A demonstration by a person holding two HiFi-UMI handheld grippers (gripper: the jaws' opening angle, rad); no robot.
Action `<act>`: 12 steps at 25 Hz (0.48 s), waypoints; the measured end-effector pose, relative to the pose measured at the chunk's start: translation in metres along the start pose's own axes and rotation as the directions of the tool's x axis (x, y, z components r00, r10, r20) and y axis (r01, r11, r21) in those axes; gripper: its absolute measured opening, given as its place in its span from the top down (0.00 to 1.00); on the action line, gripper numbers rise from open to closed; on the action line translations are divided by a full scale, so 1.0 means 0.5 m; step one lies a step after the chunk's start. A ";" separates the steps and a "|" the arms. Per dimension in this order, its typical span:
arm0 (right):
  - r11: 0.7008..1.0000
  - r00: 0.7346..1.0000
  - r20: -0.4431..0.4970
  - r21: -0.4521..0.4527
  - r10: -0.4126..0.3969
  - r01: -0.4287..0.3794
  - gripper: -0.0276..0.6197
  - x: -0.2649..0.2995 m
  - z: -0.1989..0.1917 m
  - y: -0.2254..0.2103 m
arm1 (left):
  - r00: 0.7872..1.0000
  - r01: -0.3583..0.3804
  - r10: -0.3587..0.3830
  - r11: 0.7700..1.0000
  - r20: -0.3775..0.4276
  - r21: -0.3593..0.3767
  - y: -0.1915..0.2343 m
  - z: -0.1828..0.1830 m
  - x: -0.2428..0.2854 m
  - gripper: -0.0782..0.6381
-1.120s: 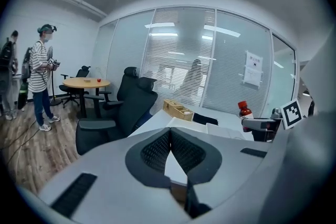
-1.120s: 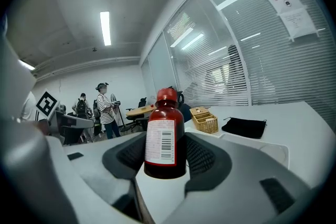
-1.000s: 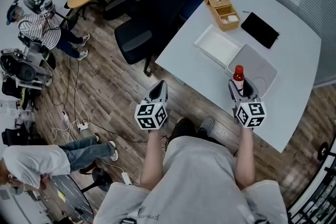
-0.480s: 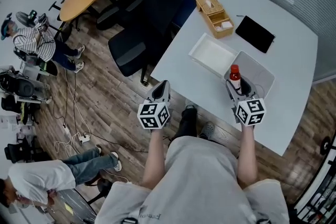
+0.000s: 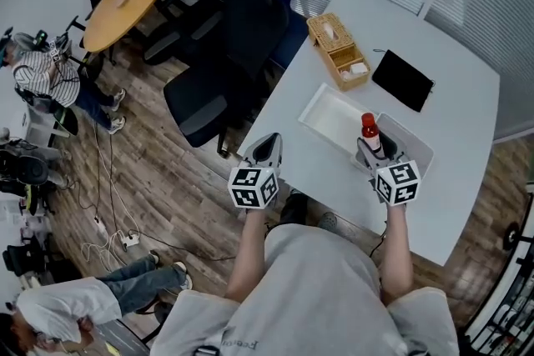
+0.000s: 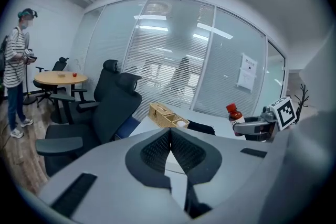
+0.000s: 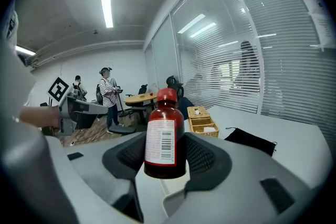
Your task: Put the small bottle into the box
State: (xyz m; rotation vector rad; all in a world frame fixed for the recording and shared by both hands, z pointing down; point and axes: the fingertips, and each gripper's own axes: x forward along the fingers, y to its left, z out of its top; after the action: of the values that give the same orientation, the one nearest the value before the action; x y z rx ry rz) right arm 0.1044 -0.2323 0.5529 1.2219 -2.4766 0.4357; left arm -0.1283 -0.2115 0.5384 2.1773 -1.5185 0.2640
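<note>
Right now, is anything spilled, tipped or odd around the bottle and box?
Nothing stands out. The small bottle is upright and capped, clamped in the right gripper's jaws by the open box. The left gripper is shut and empty.

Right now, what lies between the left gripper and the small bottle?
In the head view, the white tray lies between the left gripper and the small bottle, which the right gripper holds.

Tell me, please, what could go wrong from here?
The right gripper holds the small bottle by its lower body, so it may tilt or slip during lowering. It seems to hang near the border between the box and the white tray, so it could catch a rim or land in the wrong one.
</note>
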 end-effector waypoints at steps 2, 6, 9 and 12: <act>1.000 1.000 -0.027 -0.008 -0.003 0.003 0.61 0.024 0.003 -0.010 | 1.000 0.028 -0.028 1.000 0.006 -0.010 0.003 0.018 0.028 0.85; 1.000 0.996 -0.087 -0.024 -0.009 0.006 0.61 0.067 -0.007 -0.022 | 0.997 0.073 -0.073 0.997 0.010 -0.021 0.011 0.043 0.076 0.85; 0.999 0.991 -0.137 -0.044 -0.003 -0.003 0.61 0.105 -0.012 -0.021 | 0.995 0.096 -0.096 0.995 0.001 -0.018 0.022 0.054 0.104 0.85; 0.997 0.983 -0.186 -0.068 0.009 -0.022 0.61 0.142 -0.020 -0.020 | 0.993 0.114 -0.114 0.993 -0.016 -0.009 0.028 0.055 0.128 0.85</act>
State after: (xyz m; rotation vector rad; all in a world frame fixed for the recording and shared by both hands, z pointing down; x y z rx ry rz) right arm 0.0737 -0.2837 0.5936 1.0841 -2.3246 0.4418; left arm -0.1207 -0.2819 0.5445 2.2410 -1.3779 0.2366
